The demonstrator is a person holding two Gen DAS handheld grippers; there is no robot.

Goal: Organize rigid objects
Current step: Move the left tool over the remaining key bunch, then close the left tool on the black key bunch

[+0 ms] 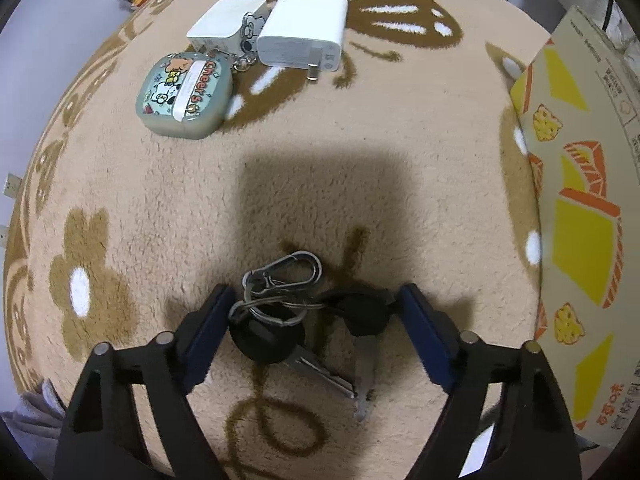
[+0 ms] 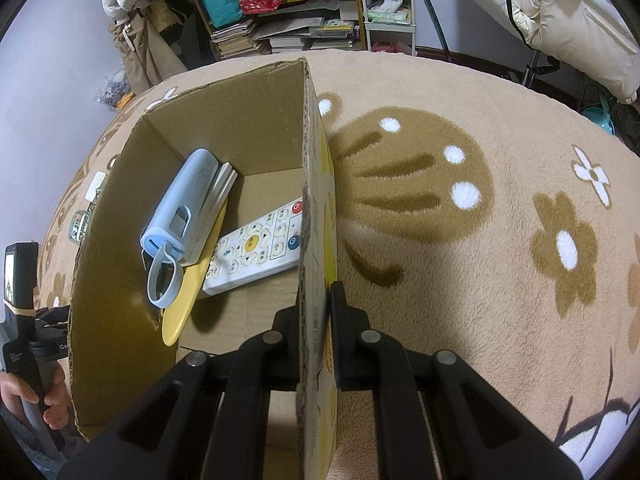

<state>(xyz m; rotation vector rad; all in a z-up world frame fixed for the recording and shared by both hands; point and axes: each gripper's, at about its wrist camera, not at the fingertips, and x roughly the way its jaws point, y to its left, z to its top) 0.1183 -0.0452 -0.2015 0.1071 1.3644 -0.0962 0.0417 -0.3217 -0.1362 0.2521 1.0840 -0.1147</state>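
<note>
Fleecy beige rug [image 1: 320, 168] with brown flowers is the work surface here, not a tabletop. On it lies a bunch of keys [image 1: 304, 320] on a carabiner, sitting right between the blue pads of the left tongs [image 1: 316, 304]. Those are spread wide, one pad on each side of the bunch, left pad about touching the ring, nothing gripped yet. Looks to me like they're lined up to squeeze in and pick the keys up.

Right tongs [image 2: 318, 308] are closed on the wall of the cardboard box [image 2: 308, 168], one finger inside, one outside. My guess is that's just to keep the box from sliding or tipping while stuff gets dropped in. Already inside it: a white remote control [image 2: 260, 248], a pale blue case with a strap [image 2: 182, 208], and a yellow plate-like thing [image 2: 196, 276] underneath.

Farther out on the rug wait two white chargers [image 1: 304, 34] and a green cartoon pouch reading "Cheers" [image 1: 184, 94], huddled together, well apart from the keys. Probably next in line for the box.
</note>
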